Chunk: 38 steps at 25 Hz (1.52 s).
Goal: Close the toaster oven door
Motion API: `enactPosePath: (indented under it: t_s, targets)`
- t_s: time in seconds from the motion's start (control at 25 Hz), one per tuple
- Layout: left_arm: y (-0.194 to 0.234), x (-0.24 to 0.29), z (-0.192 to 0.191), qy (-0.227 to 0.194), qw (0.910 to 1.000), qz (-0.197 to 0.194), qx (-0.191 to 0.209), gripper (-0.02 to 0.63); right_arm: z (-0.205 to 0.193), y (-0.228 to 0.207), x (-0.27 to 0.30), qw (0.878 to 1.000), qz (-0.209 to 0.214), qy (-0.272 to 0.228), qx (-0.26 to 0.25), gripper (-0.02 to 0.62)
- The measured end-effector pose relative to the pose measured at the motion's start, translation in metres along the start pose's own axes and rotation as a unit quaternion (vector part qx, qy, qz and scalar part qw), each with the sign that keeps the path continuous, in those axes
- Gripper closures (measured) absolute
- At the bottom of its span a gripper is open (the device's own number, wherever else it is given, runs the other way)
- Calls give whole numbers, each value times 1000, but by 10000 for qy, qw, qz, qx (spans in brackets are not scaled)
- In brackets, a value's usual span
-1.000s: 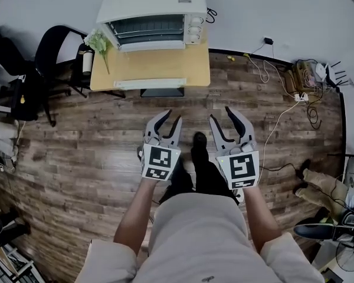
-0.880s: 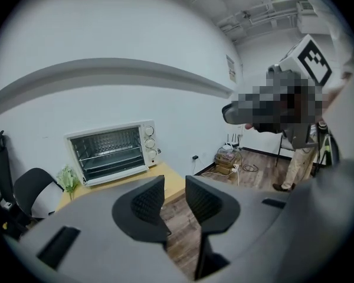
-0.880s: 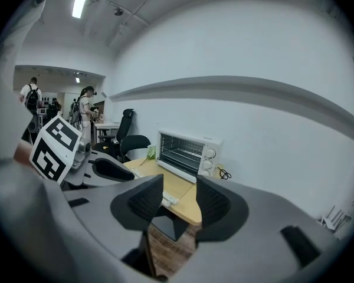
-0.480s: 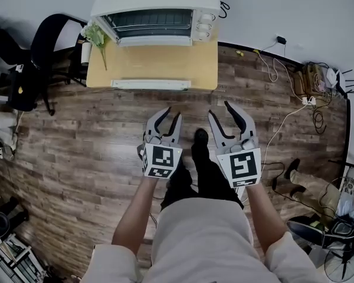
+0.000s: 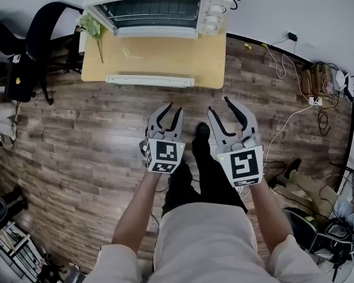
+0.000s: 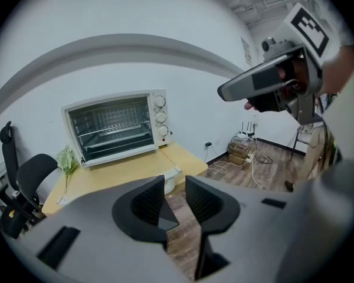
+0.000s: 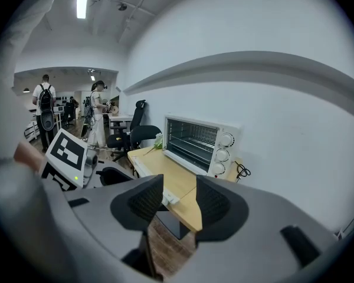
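Against the white wall, at the back of a light wooden table, stands the white toaster oven. Its front faces the person. Wire racks show through the front, and 3 knobs sit at its right end. Whether the door is open or closed cannot be settled from these views.

A green plant stands just left of the oven, and a black office chair is further left. Cables lie on the wood-plank floor to the oven's right.

The left gripper and right gripper are both well short of the oven, over the floor in front of the table, pointing toward it. The left gripper's 2 jaws stand narrowly apart and the right gripper's somewhat wider. Nothing is between either pair.
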State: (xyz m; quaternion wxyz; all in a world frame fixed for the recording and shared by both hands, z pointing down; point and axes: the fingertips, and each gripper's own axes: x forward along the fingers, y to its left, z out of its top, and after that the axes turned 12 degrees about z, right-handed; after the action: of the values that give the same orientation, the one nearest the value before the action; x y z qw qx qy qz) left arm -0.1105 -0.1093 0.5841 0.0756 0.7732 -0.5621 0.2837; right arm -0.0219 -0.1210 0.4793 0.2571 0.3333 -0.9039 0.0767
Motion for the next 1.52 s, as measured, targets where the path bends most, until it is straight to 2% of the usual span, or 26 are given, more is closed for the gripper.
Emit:
enactPosePath:
  t_s: [0.48,0.72,0.96,1.24,1.52]
  targets:
    - [-2,56,-32,181,9988,244,377,517,-24,-22,33,9996,240,153,52,436]
    - [-8,81,-45,156,9977,280,595,511,-40,-28,47,9993,241,191,207,436]
    - [-5,99,-55,70,9945,478,927,505,-49,-33,56,9990,263,236,266,436]
    - [-6,110,-60,-169,9848,587,1626,504,-53,-34,63,9988,227,287,326,436]
    - [-10,118,-59,-456,9630,726,2554,504,-56,-34,67,9984,246,296,404,436]
